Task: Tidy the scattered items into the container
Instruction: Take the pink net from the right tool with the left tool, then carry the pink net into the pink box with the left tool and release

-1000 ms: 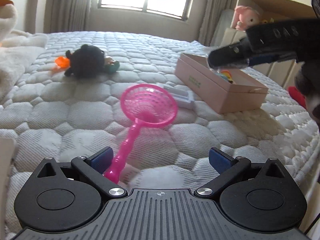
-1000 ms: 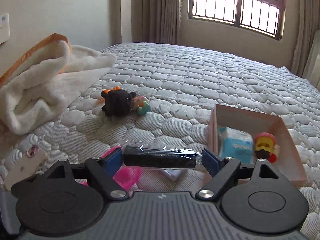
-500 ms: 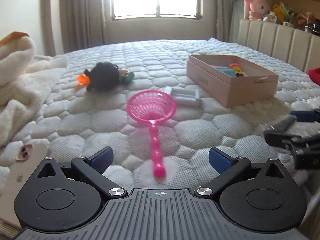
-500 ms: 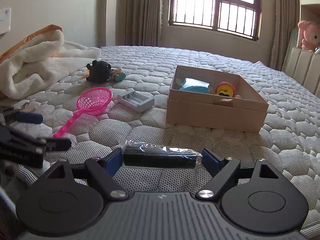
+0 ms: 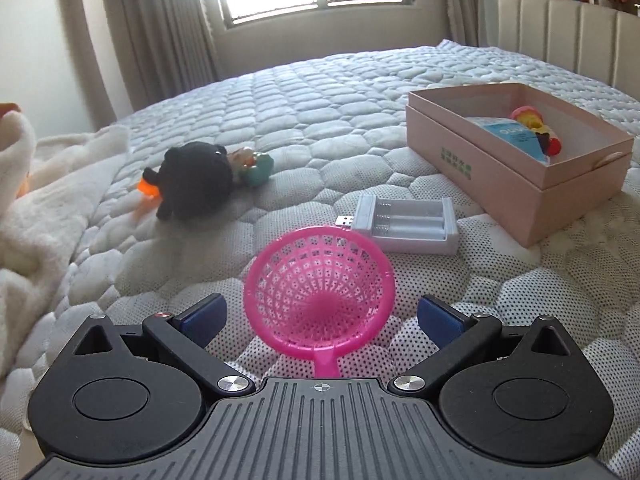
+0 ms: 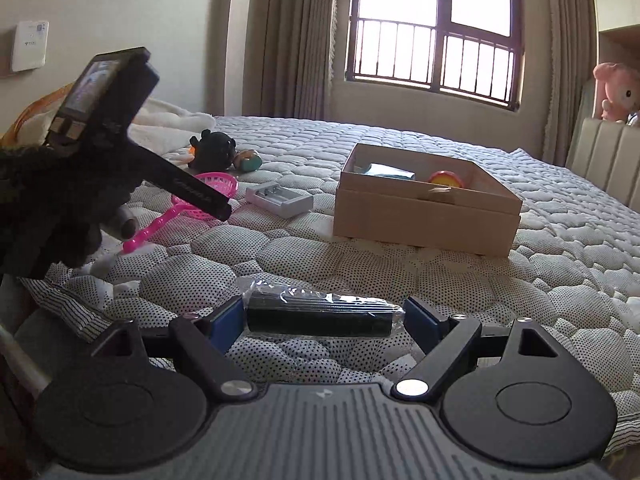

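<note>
Now the left gripper (image 5: 320, 316) hangs low over the pink toy strainer (image 5: 318, 300), jaws spread wide with the mesh bowl between the pads, nothing gripped. To do this well, I would settle onto the handle neck rather than the round rim, which could flex and slip. The right gripper (image 6: 324, 316) clamps a black wrapped bar (image 6: 318, 316). On the mattress (image 5: 360, 92), the pink box (image 5: 516, 184) sits at two o'clock, a battery charger (image 5: 408, 224) at one, and a black plush toy (image 5: 196, 184) at eleven.
</note>
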